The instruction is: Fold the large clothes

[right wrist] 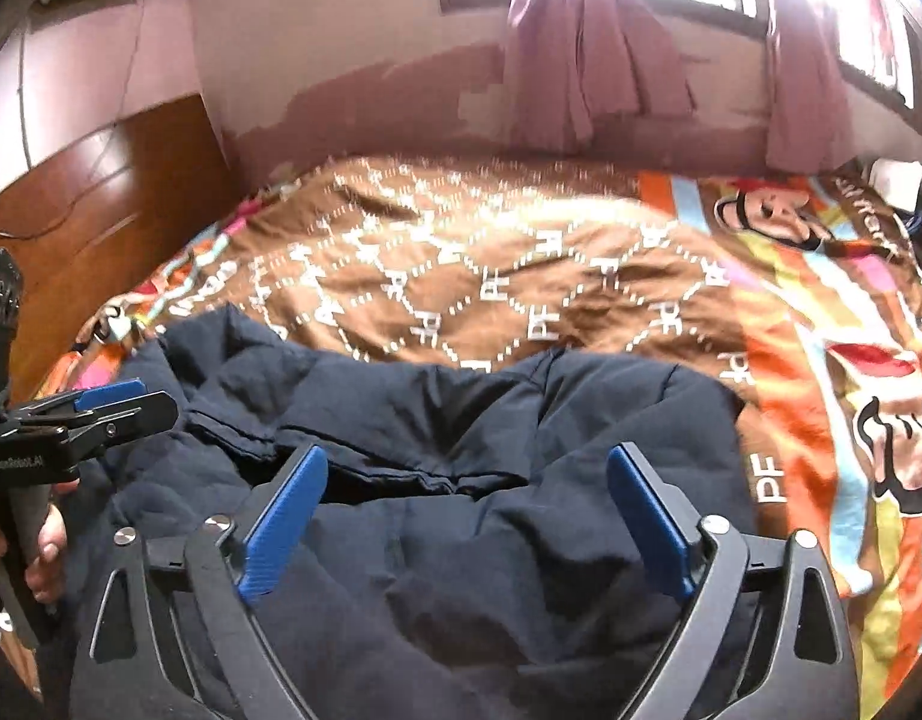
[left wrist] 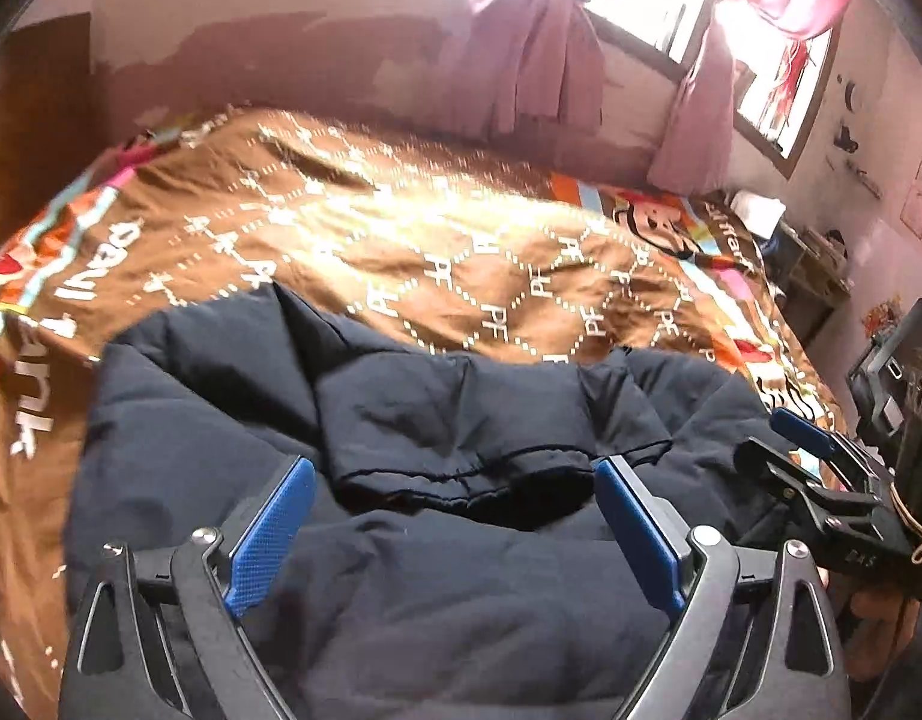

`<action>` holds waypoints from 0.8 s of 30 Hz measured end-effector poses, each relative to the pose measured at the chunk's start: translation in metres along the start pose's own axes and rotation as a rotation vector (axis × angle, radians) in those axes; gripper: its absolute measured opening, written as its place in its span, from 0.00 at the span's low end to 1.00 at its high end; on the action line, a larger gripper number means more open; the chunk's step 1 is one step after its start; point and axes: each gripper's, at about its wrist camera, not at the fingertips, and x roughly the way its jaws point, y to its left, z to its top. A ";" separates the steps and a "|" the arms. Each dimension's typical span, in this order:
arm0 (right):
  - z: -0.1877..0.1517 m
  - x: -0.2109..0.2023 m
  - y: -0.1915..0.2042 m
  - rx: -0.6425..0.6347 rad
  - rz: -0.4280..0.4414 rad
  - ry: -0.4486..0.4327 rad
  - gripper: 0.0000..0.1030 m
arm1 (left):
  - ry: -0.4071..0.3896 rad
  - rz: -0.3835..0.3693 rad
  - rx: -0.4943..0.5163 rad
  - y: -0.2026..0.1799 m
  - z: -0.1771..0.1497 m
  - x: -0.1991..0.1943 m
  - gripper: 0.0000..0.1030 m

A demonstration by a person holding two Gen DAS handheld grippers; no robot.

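Daylight pours in from the windows [left wrist: 755, 54] at the upper right of both views, blown out to pure white, washing the curtains [right wrist: 587, 54] pale. Glare lands on the bedspread [left wrist: 437, 222], its pattern smeared by motion blur. The dark jacket [right wrist: 461, 480] at the bottom reads murky, folds barely separated. Fisheye bending curves every edge, corners black
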 end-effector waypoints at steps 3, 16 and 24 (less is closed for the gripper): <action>-0.003 -0.029 0.003 -0.002 -0.005 -0.064 0.98 | -0.064 0.035 0.009 -0.006 -0.005 -0.029 0.99; -0.017 -0.203 0.031 -0.051 -0.002 -0.137 0.98 | -0.258 0.097 0.101 -0.057 -0.043 -0.204 1.00; -0.045 -0.301 0.044 -0.045 0.035 -0.214 0.98 | -0.300 0.082 0.103 -0.079 -0.080 -0.288 1.00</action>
